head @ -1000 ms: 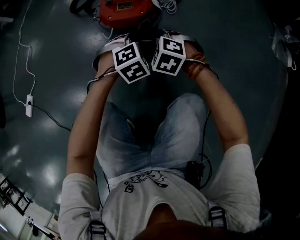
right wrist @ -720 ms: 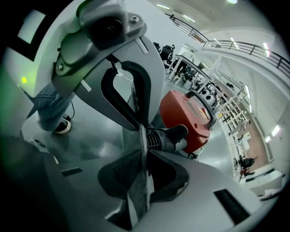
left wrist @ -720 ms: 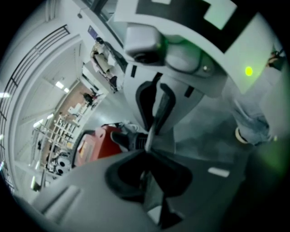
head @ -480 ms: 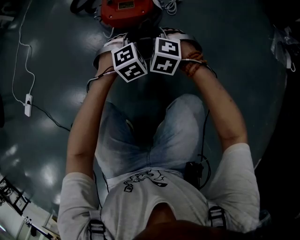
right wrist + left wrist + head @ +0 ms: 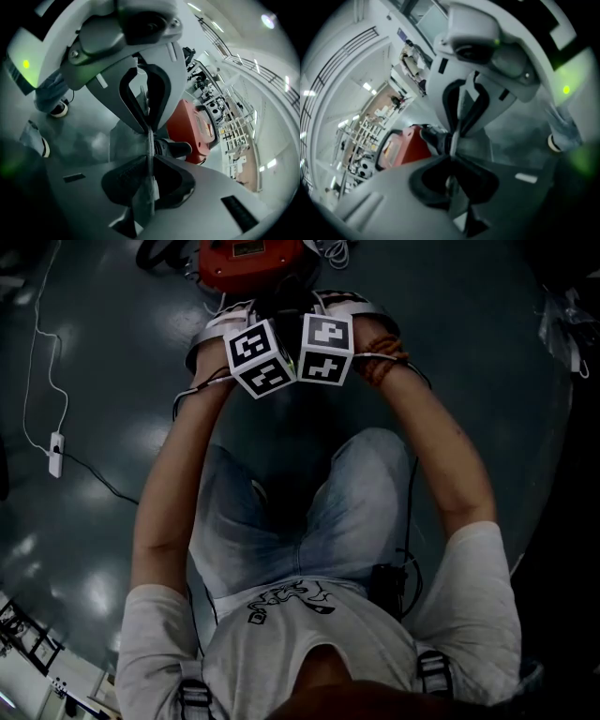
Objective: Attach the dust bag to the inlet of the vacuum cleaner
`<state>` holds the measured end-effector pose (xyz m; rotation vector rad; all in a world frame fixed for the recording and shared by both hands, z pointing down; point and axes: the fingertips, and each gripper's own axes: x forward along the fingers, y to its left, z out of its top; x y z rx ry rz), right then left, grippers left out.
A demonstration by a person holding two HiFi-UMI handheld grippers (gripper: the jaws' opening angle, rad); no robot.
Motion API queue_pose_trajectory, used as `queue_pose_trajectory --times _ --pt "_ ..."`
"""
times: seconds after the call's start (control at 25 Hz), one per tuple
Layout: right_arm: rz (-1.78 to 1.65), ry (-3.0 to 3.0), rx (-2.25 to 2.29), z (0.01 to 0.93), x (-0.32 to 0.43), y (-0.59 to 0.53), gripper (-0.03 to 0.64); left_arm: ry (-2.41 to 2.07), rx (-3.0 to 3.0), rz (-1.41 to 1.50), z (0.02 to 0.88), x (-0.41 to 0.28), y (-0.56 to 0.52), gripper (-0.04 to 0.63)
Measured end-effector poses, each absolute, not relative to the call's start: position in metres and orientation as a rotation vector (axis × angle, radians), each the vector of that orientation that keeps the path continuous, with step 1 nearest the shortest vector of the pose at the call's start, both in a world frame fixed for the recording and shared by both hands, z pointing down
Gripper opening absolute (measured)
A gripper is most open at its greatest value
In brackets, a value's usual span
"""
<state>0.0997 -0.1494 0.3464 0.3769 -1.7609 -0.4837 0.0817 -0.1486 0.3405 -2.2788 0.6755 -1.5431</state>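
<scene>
The red vacuum cleaner [image 5: 251, 261] stands on the dark floor at the top of the head view. Both marker cubes hang just before it, side by side. In the left gripper view my left gripper [image 5: 452, 140] is shut on a thin grey sheet, the dust bag [image 5: 485, 129]. The black inlet [image 5: 432, 139] juts from the red body [image 5: 405, 145] right behind the jaws. In the right gripper view my right gripper [image 5: 150, 136] pinches the bag's [image 5: 123, 140] other side. The inlet [image 5: 174, 149] and the vacuum [image 5: 190, 124] lie just beyond. Whether the bag touches the inlet is hidden.
A white power strip [image 5: 56, 451] with its cord lies on the floor at the left. A black hose [image 5: 159, 251] and white cables [image 5: 336, 251] flank the vacuum. A clear plastic bag [image 5: 562, 320] lies far right. The person's knees sit below the grippers.
Both cubes have edged a little up toward the vacuum. The right one has rolled slightly and closed in on the left one.
</scene>
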Motion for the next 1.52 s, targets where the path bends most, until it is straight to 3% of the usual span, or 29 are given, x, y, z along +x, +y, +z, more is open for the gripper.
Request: queue_pose_trajectory --times 0.12,0.44,0.88,1.24,1.52 --pt "-0.554 -1.729 0.361 0.349 0.096 -0.151 0.055 0.694 -2.303 -1.543 0.344 0.078 -0.150 0.035" --pt "-0.343 -1.898 0.480 0.349 0.106 -0.155 0.055 0.568 -2.083 -1.555 0.341 0.090 -0.160 0.037" --pt "-0.700 -1.724 0.256 0.352 0.098 -0.156 0.063 0.711 -2.242 -1.467 0.343 0.079 -0.156 0.037" --pt "-0.311 -2.035 0.530 0.349 0.114 -0.163 0.063 0.552 -2.036 -1.516 0.340 0.097 -0.169 0.032" --pt "-0.637 -1.777 0.296 0.352 0.098 -0.168 0.063 0.725 -2.273 -1.432 0.341 0.081 -0.167 0.029"
